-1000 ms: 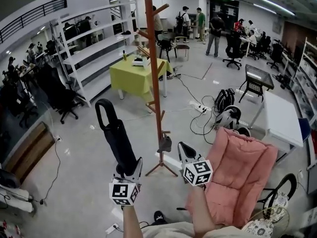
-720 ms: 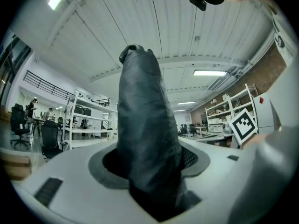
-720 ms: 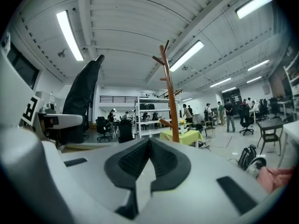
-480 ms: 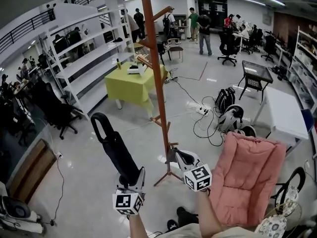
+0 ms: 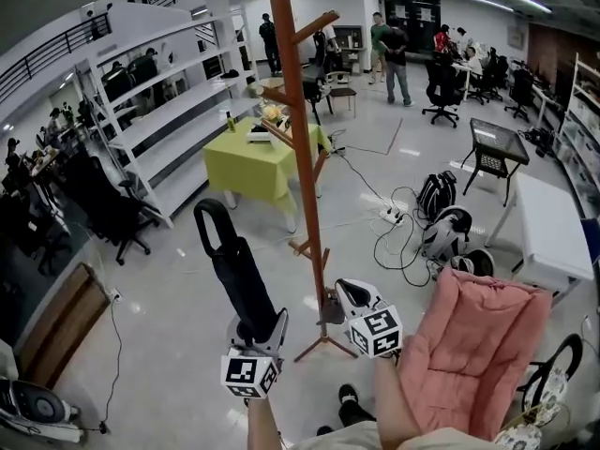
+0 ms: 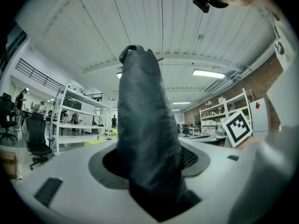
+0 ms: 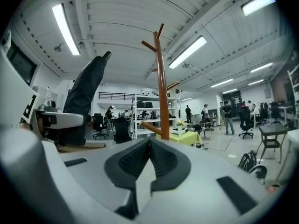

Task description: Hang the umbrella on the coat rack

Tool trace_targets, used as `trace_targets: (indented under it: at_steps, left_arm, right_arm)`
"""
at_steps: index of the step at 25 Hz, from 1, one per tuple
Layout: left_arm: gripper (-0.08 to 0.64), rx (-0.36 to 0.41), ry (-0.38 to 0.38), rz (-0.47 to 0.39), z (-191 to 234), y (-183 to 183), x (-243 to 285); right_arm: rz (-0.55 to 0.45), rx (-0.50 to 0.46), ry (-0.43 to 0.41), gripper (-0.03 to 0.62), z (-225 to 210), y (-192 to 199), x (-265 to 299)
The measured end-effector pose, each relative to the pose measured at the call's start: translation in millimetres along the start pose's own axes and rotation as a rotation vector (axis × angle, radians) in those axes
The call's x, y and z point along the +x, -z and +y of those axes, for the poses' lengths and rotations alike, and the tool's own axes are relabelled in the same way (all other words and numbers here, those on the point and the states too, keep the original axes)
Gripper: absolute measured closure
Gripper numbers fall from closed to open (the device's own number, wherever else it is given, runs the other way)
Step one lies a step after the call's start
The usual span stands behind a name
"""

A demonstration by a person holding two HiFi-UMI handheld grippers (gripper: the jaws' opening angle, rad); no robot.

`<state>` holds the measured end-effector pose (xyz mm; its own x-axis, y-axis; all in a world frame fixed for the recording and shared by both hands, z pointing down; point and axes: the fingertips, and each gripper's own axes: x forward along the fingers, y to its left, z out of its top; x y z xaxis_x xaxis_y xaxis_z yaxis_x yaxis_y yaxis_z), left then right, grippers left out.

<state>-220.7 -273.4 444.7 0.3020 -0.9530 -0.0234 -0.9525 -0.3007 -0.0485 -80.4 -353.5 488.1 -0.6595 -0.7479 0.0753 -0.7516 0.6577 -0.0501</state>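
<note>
Since the earlier frames the person has walked closer to the coat rack [image 5: 305,157]. Its brown pole now stands tall in the middle of the head view, and the pink chair [image 5: 469,345] has slid off to the lower right. Both grippers have come forward with the person.

The left gripper [image 5: 258,324] carries the umbrella [image 5: 242,279], a black folded one in a cloth sleeve. It sticks up from the gripper and leans left, with its loop handle [image 5: 211,225] at the top, left of the pole and apart from it. In the left gripper view the fingers [image 6: 192,157] stand wide and pinch the umbrella's thick lower end between them. The right gripper [image 5: 349,293] is empty, its fingers [image 7: 131,160] pressed together, just beside the foot of the rack.

The umbrella looks light, with a stiff core under soft, somewhat slick fabric that could creep in a grip. Held by the bottom end, the long body will likely sway at the top. The loop handle is the part that should go over a peg. The mid-height peg [image 5: 277,131] on the left side seems easiest to reach. The free gripper could steady the sleeve just under the loop.
</note>
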Motion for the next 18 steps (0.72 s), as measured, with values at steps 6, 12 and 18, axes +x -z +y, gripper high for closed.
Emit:
trace_targets:
  at_steps: [6, 12, 18]
  left_arm:
    - [0.284, 0.028, 0.051, -0.021, -5.5, -9.3, 56.7]
    - [0.284, 0.040, 0.072, -0.039, -6.7, -19.1, 86.2]
    - [0.284, 0.094, 0.093, -0.043, -0.9, -36.7, 100.0]
  right_arm:
    - [-0.013, -0.008, -0.014, 0.588, -25.0, -8.5, 25.9]
    - [-0.035, -0.024, -0.011, 0.588, -42.8, -17.4, 34.6]
    - [-0.019, 0.008, 0.002, 0.588, -51.9, -4.6, 41.2]
